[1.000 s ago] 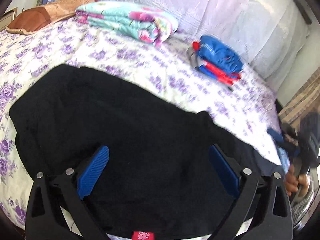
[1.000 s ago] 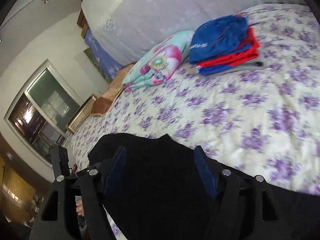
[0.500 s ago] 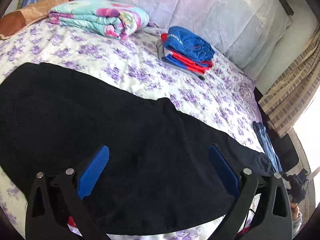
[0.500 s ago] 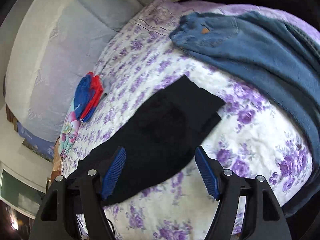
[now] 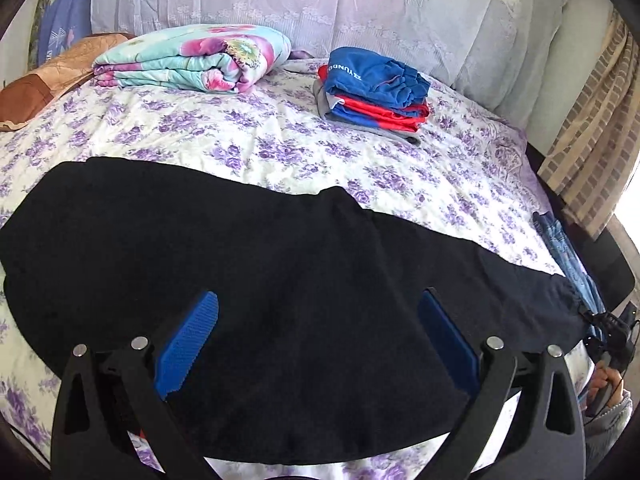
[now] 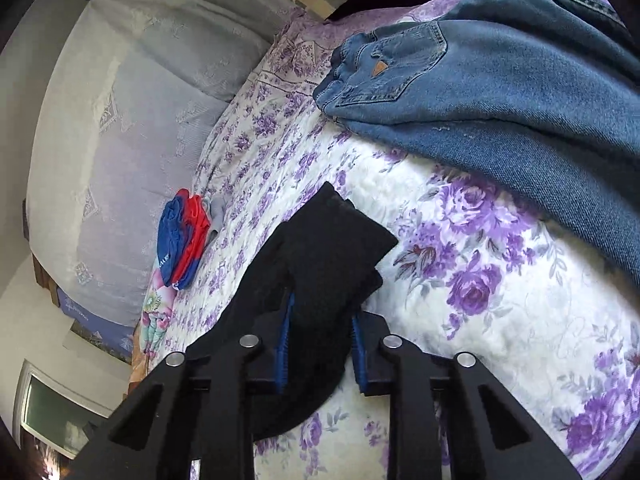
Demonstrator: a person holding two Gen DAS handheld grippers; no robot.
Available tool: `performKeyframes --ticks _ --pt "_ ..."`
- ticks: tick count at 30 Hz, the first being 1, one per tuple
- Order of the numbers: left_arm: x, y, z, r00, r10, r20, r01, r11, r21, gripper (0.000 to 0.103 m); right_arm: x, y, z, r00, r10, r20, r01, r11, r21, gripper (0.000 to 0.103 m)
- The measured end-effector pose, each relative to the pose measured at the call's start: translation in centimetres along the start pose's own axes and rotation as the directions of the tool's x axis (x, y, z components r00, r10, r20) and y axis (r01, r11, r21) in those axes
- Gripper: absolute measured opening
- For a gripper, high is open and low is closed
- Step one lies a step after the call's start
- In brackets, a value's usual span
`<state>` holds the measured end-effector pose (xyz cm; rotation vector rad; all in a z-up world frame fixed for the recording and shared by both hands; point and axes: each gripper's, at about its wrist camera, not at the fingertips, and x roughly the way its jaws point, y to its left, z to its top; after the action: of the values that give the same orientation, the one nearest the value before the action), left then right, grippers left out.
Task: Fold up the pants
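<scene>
Black pants (image 5: 256, 264) lie spread flat across the near side of the floral bed, legs running to the right. My left gripper (image 5: 318, 320) is open, hovering above the middle of the pants with nothing between its blue pads. My right gripper (image 6: 320, 340) has closed in on the leg-hem end of the black pants (image 6: 320, 256), with the dark cloth pinched between its blue pads. It also shows at the far right of the left wrist view (image 5: 608, 328), at the pants' cuff.
A folded floral blanket (image 5: 192, 60) and a stack of folded blue and red clothes (image 5: 372, 88) lie at the back of the bed (image 5: 280, 144). Blue jeans (image 6: 500, 92) lie on the bed's right end. Brown pillow (image 5: 44, 84) at far left.
The right gripper swung from the pants' middle to the leg cuffs and closed on them. The left gripper lifted back; its view now takes in the whole pants.
</scene>
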<state>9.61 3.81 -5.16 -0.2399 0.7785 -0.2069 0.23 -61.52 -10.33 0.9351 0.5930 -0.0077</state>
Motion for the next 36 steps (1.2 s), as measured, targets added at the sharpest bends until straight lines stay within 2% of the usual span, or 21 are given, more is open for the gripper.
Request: performKeyframes --ticks 3,7,10,13,16,19,22,24,26,29,30,31,32,33,35,36 --pt "0.0 1.1 0.0 1.000 -0.004 -0.007 0.003 0.999 -0.043 0.098 -0.6 1.4 -0.2 0.999 -0.009 0.048 0.011 0.999 -0.053 0.019" --pt "-0.4 2.9 -0.1 1.000 0.004 0.004 -0.004 0.996 -0.092 0.098 -0.9 5.7 0.1 0.997 0.004 0.078 0.008 0.988 -0.156 0.018" --pt "-1.5 4.1 0.0 0.999 0.013 0.044 -0.009 0.994 -0.109 0.098 -1.0 11.0 -0.4 0.995 0.030 0.098 0.002 0.950 -0.312 0.018" --pt "-2.6 5.8 0.7 0.997 0.032 0.064 -0.022 0.989 -0.146 0.098 0.4 16.7 -1.9 0.994 0.087 0.059 -0.053 0.898 -0.437 0.018" --pt "-3.9 7.3 1.8 0.989 0.127 0.078 -0.115 0.983 -0.142 0.098 2.7 23.0 -4.5 0.993 0.121 0.005 -0.094 0.798 -0.595 0.018" --pt "-5.4 9.1 1.8 0.977 0.187 0.098 -0.169 0.971 -0.169 0.098 5.2 28.5 -9.2 0.990 0.129 -0.057 -0.127 0.646 -0.753 0.018" --pt "-6.9 11.4 0.6 0.974 0.199 0.111 -0.169 0.958 -0.232 0.098 8.4 31.9 -15.5 0.986 0.095 -0.135 -0.164 0.473 -0.865 0.018" --pt "-7.6 12.6 0.2 0.971 0.212 0.113 -0.177 0.948 -0.264 0.098 10.8 32.9 -20.0 0.977 0.039 -0.207 -0.207 0.366 -0.907 0.018" --pt "-8.1 13.4 0.1 0.968 0.221 0.119 -0.180 0.941 -0.286 0.098 13.5 32.8 -24.1 0.965 -0.057 -0.257 -0.234 0.263 -0.936 0.018" --pt "-8.6 13.7 0.0 0.969 0.210 0.133 -0.164 0.941 -0.295 0.098 15.8 31.8 -27.9 0.948 -0.174 -0.266 -0.241 0.152 -0.959 0.019" --pt "-8.5 13.5 -0.1 0.969 0.209 0.133 -0.165 0.944 -0.287 0.098 15.8 31.7 -28.5 0.946 -0.189 -0.263 -0.243 0.122 -0.962 0.025" --pt "-8.3 13.4 -0.1 0.969 0.212 0.129 -0.170 0.946 -0.277 0.098 15.3 32.0 -28.7 0.942 -0.186 -0.280 -0.264 0.108 -0.959 0.040" --pt "-8.1 13.3 -0.1 0.969 0.214 0.126 -0.174 0.947 -0.272 0.098 14.5 32.1 -28.4 0.932 -0.170 -0.321 -0.304 0.119 -0.945 0.048" --pt "-7.9 13.3 -0.2 0.970 0.212 0.122 -0.173 0.947 -0.271 0.098 13.6 32.3 -27.9 0.917 -0.146 -0.370 -0.349 0.149 -0.925 0.055" --pt "-7.4 13.3 -0.3 0.974 0.200 0.111 -0.163 0.948 -0.273 0.098 11.8 32.6 -26.4 0.889 -0.099 -0.448 -0.419 0.219 -0.881 0.055" --pt "-7.2 13.4 -0.3 0.974 0.198 0.106 -0.163 0.947 -0.276 0.098 11.0 32.8 -25.5 0.883 -0.062 -0.464 -0.436 0.252 -0.864 0.055"
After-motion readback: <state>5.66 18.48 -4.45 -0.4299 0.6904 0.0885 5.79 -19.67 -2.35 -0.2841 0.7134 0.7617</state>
